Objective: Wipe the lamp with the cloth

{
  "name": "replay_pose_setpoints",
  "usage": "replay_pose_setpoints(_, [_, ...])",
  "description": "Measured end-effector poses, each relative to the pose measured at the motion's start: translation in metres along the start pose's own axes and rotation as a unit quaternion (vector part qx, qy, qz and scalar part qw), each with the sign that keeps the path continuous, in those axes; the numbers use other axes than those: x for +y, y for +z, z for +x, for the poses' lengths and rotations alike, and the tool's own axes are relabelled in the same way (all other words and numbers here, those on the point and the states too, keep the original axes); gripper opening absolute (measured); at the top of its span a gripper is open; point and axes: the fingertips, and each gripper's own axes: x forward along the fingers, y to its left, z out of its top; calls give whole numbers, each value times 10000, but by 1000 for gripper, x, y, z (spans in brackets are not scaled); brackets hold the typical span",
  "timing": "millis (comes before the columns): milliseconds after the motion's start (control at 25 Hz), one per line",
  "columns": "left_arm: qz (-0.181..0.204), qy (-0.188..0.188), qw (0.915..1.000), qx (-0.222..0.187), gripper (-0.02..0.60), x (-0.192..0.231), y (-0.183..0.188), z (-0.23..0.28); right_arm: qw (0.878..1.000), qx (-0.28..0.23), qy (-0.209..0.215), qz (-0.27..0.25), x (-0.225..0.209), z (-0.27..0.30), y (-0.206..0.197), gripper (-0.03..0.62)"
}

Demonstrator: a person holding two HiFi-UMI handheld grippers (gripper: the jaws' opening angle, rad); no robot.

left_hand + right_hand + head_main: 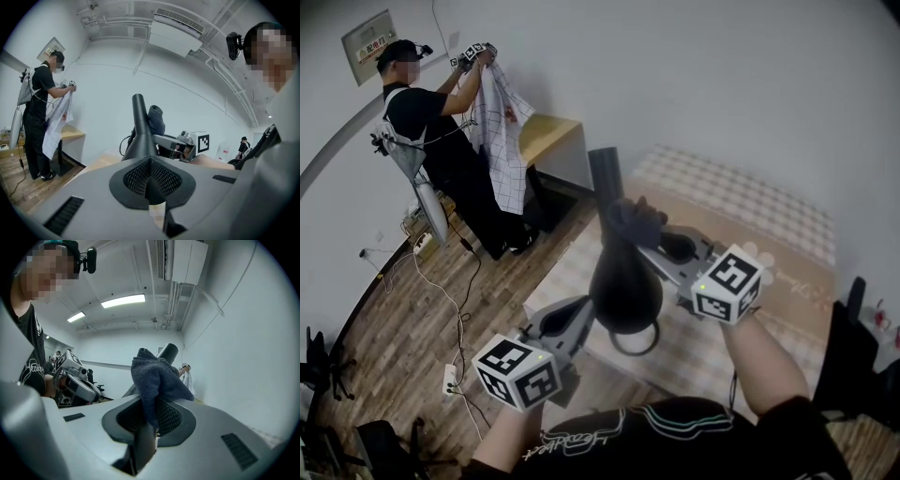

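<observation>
A black lamp [623,281] with a bulbous body and a straight neck [605,173] hangs in mid-air in front of me. My left gripper [584,317] comes from the lower left and is shut on the lamp's lower body; in the left gripper view the lamp [139,126] rises just past the closed jaws [151,161]. My right gripper [649,246] is shut on a dark grey cloth [636,223]. The cloth [157,376] bunches above the jaws [152,416] and lies against the lamp's neck [168,351].
Below the lamp is a surface with a checked beige cover [741,202]. At the back left another person [422,122] holds up a white checked cloth [502,131] beside a wooden desk [548,131]. Cables and a power strip [450,378] lie on the wooden floor.
</observation>
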Motion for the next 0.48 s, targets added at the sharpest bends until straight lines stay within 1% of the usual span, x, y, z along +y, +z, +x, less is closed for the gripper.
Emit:
replay_pose_setpoints(200, [-8,27,10000,-2,0,-4,-3,0,10000,37,78,41,5,-6,-10,57])
replay_pose_setpoints(480, [-43,83,9999,-60,0,-14,-8,3,9996,163,223,-32,10,-21,-24,57])
